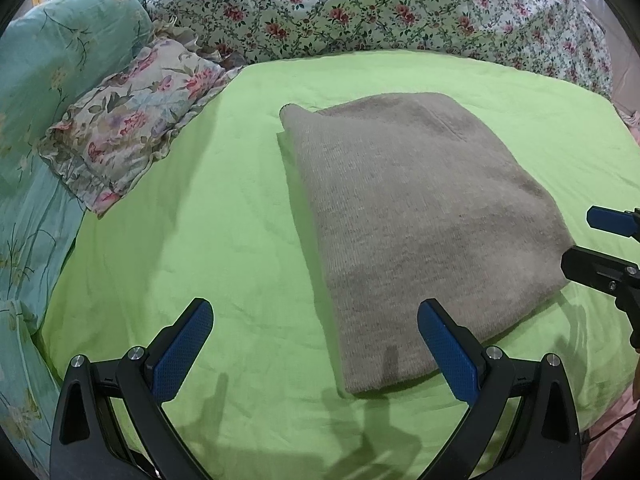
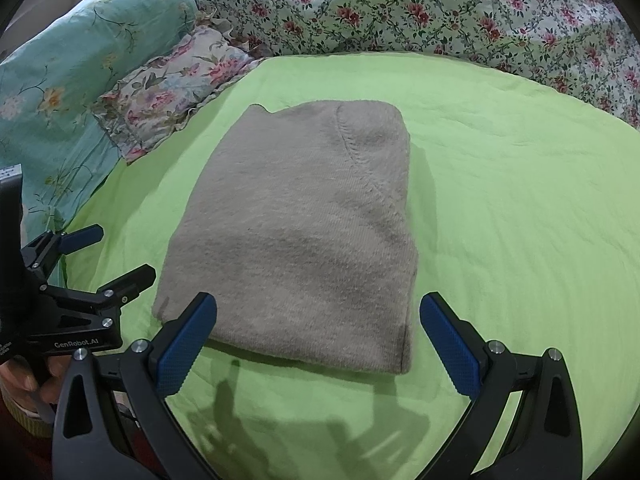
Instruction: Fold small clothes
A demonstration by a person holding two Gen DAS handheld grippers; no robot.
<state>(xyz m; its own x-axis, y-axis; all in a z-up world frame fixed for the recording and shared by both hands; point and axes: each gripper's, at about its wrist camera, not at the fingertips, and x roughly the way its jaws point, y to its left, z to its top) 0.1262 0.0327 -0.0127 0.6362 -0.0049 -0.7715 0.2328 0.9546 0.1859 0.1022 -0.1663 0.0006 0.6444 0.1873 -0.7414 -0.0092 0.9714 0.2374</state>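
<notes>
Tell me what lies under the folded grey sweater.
The grey sweater lies folded flat on the green sheet, which shows all around it. Whatever is between its layers or directly beneath is covered. Both grippers are open, holding nothing.

A green-sheeted bed (image 1: 224, 208) carries a folded grey sweater (image 1: 420, 216) and floral pillow (image 1: 136, 116)

right gripper (image 1: 600, 240) cut by frame edge | hand (image 2: 24, 380) mostly hidden
</notes>
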